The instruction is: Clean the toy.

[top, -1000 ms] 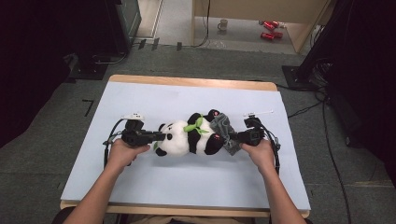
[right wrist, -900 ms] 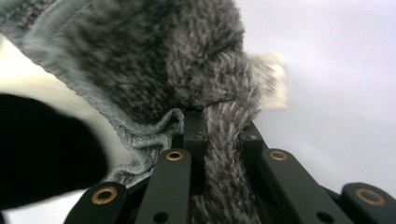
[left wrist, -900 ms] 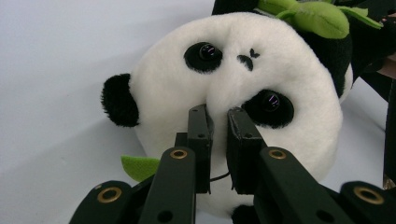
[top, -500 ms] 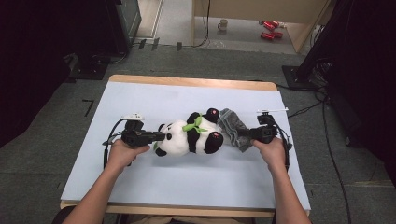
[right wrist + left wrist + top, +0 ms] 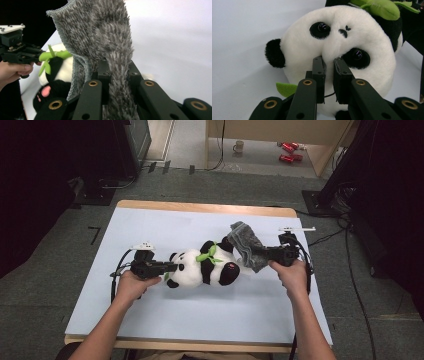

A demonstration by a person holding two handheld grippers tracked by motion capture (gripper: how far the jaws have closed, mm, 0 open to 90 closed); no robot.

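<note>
On the pale blue table [image 5: 150, 320] a plush panda [image 5: 202, 270] lies on its side between the two tongs, its head toward the left tongs and its black feet toward the right ones. The left tongs [image 5: 170, 267] are clenched on the panda's head: in the left gripper view the two black jaws stand nearly together with a pinch of white plush from the snout caught between them, just between the two dark eye patches. The panda's head [image 5: 337, 50] fills the space straight ahead of those jaws, one black ear off to their left, and a green leaf collar [image 5: 382, 7] shows beyond the head at the top. A small green scrap of felt [image 5: 286, 88] peeks out below the head, left of the jaws.

The right tongs [image 5: 260, 255] grasp a grey fuzzy cloth [image 5: 245, 245]. In the right gripper view the jaws are closed on a fold of the cloth [image 5: 105, 42], which rises upright from between them and spreads wide above their tips, its knitted edge hanging down on their left side. In the high view the cloth stands up off the table beside the panda's feet. Past the cloth, to the left of the right jaws, lie the panda's green collar [image 5: 53, 56] and a black foot with a pink pad [image 5: 45, 91], and farther off the person's left hand [image 5: 13, 71] holds the other tongs.
</note>
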